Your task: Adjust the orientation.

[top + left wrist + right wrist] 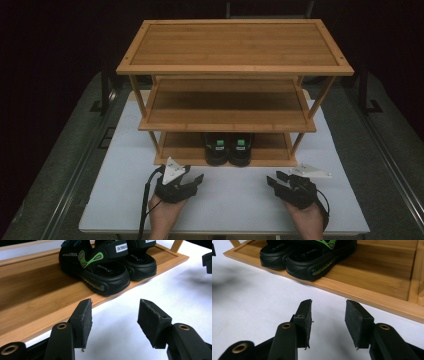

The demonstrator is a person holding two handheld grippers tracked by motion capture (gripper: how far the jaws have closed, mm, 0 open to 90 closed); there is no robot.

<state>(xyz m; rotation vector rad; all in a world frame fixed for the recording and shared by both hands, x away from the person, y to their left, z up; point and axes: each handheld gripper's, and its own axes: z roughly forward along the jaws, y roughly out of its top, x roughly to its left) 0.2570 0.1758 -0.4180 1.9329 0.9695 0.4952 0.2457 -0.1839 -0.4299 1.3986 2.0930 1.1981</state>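
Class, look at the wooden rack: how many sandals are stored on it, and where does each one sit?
2. Both stand side by side on the bottom shelf of the rack: the left sandal and the right sandal, toes facing the front edge. The two shelves above show none.

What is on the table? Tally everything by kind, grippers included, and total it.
Black sandals with green trim: 2
Bamboo three-shelf rack: 1
Handheld grippers, left gripper and right gripper, jaws open with nothing between them: 2
Total: 5
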